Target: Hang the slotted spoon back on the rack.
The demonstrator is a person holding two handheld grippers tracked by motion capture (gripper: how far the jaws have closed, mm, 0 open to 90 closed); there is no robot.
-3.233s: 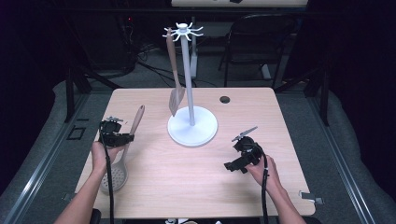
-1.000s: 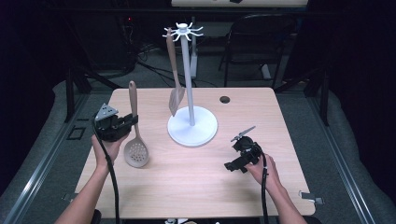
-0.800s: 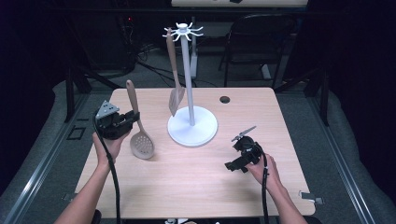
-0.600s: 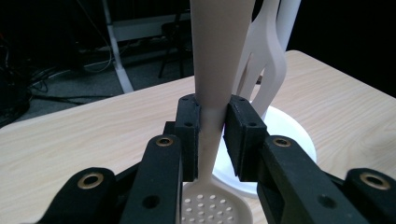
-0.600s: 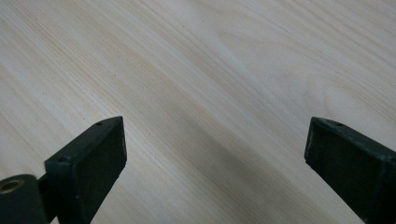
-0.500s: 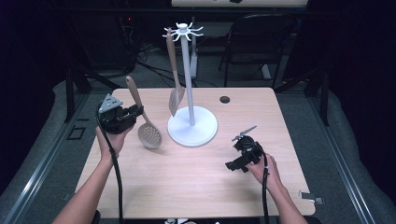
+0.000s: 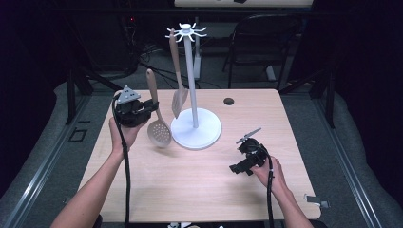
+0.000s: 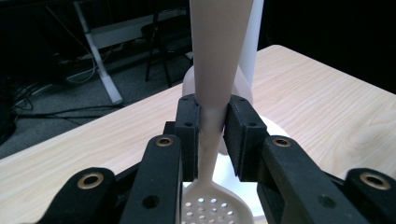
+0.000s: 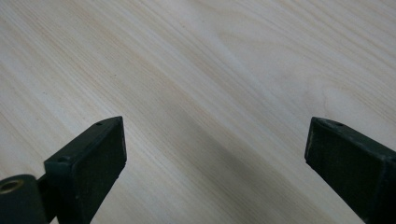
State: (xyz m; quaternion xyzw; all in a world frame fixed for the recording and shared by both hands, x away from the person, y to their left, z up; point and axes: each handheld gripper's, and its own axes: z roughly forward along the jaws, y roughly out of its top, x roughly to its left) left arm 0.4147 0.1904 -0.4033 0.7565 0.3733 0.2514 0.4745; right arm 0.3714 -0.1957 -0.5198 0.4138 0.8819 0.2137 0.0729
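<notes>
A beige skimmer (image 7: 159, 133) with a perforated head hangs upright above the table, left of the white utensil stand (image 7: 196, 128). My left gripper (image 7: 151, 105) is shut on its handle, head down. In the left gripper view the handle (image 8: 217, 70) is clamped between the pads of this gripper (image 8: 214, 135), with the perforated head (image 8: 215, 210) below and the stand's pole (image 8: 250, 56) just behind. A beige spatula (image 7: 178, 99) hangs from the stand's hooks. My right gripper (image 7: 237, 169) rests on the table at the right front, open (image 9: 215, 154) over bare wood.
A small dark round hole (image 7: 228, 101) sits in the wooden table (image 7: 199, 190) behind the stand. A black chair (image 7: 266, 42) and desk legs stand beyond the far edge. A small metal piece (image 7: 316, 199) lies at the right front corner.
My left hand has lifted the skimmer off the table and carried it up and right, toward the stand. The right hand has stayed where it was.
</notes>
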